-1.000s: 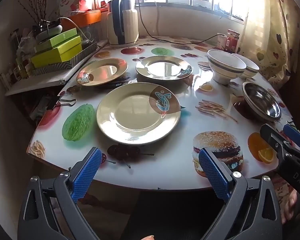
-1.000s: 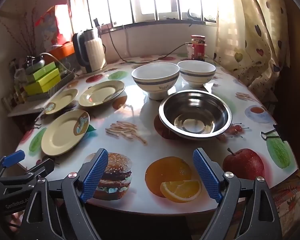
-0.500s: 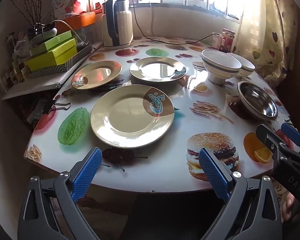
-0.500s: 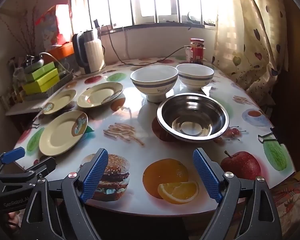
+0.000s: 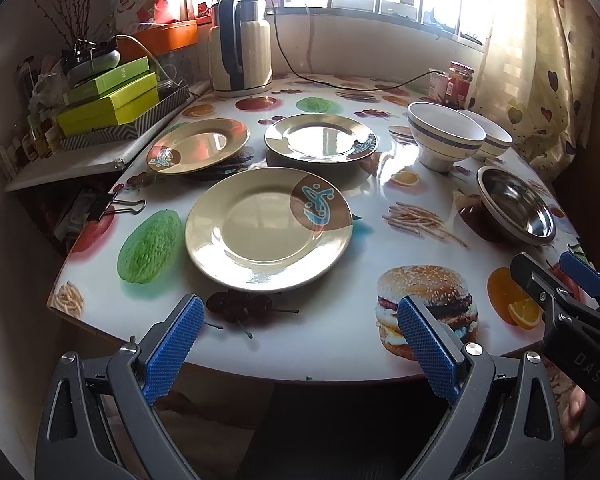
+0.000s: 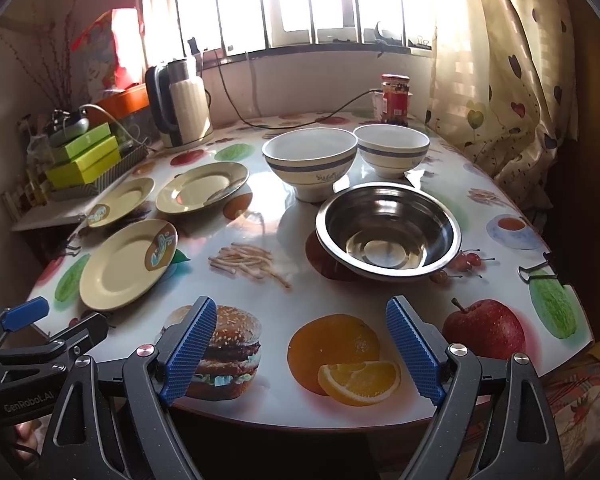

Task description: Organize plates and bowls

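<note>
Two grippers we hold at the near table edge, both with jaws wide and empty: the left gripper (image 5: 298, 344) before the large plate (image 5: 268, 229), the right gripper (image 6: 300, 354) before the steel bowl (image 6: 388, 231). Behind the large plate lie two smaller plates (image 5: 198, 145) (image 5: 321, 137), apart. Behind the steel bowl stand two ceramic bowls (image 6: 310, 162) (image 6: 392, 149), side by side. Farthest stands the kettle (image 6: 182, 106).
</note>
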`<control>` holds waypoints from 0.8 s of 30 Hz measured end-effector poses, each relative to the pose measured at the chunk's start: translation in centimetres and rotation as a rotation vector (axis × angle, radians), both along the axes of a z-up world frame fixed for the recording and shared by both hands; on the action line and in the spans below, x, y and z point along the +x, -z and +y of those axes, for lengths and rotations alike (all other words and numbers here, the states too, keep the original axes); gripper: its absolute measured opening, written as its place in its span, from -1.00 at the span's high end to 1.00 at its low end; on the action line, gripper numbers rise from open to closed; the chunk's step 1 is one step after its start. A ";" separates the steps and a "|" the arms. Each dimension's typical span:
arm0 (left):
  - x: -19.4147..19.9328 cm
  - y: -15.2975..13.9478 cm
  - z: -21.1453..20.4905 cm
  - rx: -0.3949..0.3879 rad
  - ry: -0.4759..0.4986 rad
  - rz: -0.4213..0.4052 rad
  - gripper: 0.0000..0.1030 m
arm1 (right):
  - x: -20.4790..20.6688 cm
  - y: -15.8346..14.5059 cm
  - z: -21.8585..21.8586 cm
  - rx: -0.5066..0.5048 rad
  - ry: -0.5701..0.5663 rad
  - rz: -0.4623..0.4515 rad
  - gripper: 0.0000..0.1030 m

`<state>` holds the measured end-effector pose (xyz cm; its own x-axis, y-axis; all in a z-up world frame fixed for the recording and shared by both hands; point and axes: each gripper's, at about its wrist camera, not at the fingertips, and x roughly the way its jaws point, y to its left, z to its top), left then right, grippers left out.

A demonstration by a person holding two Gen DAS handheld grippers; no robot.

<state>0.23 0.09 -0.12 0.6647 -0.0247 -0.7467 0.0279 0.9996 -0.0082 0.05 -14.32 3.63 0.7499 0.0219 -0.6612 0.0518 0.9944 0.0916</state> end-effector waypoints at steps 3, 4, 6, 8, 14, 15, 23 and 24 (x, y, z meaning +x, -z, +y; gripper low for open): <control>-0.1 0.0 -0.1 -0.001 -0.001 0.003 -0.90 | 0.0 0.0 0.0 0.000 0.000 -0.001 -0.71; -0.1 0.0 -0.1 -0.002 -0.002 0.004 -0.90 | 0.0 0.0 0.0 0.000 0.001 -0.002 -0.71; -0.1 0.0 -0.2 -0.002 -0.001 0.004 -0.90 | 0.0 0.0 0.0 0.000 0.000 -0.002 -0.71; -0.1 0.0 -0.2 -0.002 -0.002 0.004 -0.90 | 0.0 0.0 0.0 0.000 0.000 0.000 -0.71; -0.2 0.0 -0.2 -0.007 -0.001 0.001 -0.90 | 0.0 0.0 -0.1 0.001 0.001 0.000 -0.71; -0.2 0.0 -0.2 -0.006 -0.001 0.001 -0.90 | 0.0 0.0 -0.1 0.001 0.002 0.000 -0.71; -0.2 0.0 -0.2 -0.007 0.000 0.001 -0.90 | 0.0 0.0 -0.1 0.002 0.001 0.001 -0.71; -0.2 0.0 -0.1 -0.006 0.000 0.001 -0.90 | 0.0 0.0 -0.1 0.002 0.001 0.000 -0.71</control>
<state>0.06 -0.06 -0.12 0.6639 -0.0292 -0.7473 0.0278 0.9995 -0.0144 0.02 -14.40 3.62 0.7503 0.0219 -0.6608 0.0531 0.9942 0.0932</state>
